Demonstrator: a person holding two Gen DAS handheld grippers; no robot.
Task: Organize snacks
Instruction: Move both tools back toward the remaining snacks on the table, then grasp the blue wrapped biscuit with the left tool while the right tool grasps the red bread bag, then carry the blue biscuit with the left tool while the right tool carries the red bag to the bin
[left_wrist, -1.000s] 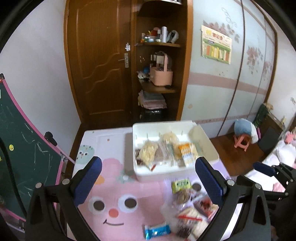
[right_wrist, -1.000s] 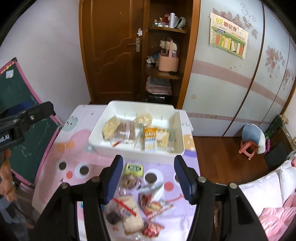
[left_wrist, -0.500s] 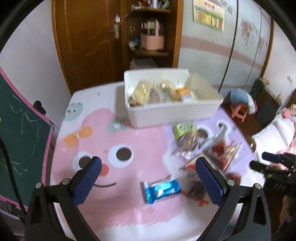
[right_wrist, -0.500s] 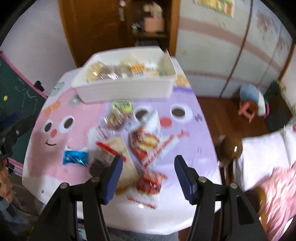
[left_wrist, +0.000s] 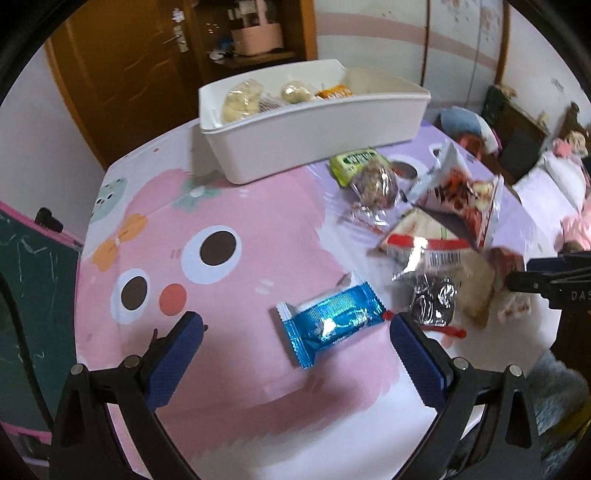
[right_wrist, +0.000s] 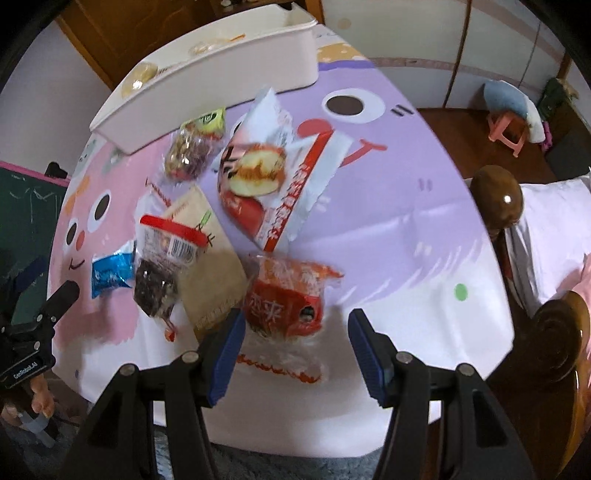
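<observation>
The left tool (left_wrist: 295, 325) hung over the bench (left_wrist: 240, 387) with its 2 blue pads spread wide and nothing pressed between them. A blue foil snack packet (left_wrist: 330, 323) lay flat on the pink cartoon tablecloth (left_wrist: 221, 206) just ahead of the pads, its right end near the right pad. The right tool (right_wrist: 295, 325) pointed steeply down at the near edge of the bench, its jaws also apart and empty. A red snack packet (right_wrist: 286, 301) with white characters sat between its 2 pads, close to the left pad but not gripped.

The other loose snacks lay in a cluster on the cloth. A clear bag of dark pieces with a red header and barcode (right_wrist: 159, 266) rested on top of a beige flat packet (right_wrist: 210, 273), just beside the blue packet. Farther back lay a large white-and-red bread packet (right_wrist: 266, 177), a clear bag of brown nut-like snacks (right_wrist: 186, 157) and a small green packet (right_wrist: 210, 120) that touched it.

The white storage bin (left_wrist: 314, 136) stood at the far side of the bench, upright, already holding several packed snacks (left_wrist: 242, 99). A green chalkboard (left_wrist: 22, 295) stood at the left of the bench, and a bed with a wooden post (right_wrist: 498, 199) at the right.
</observation>
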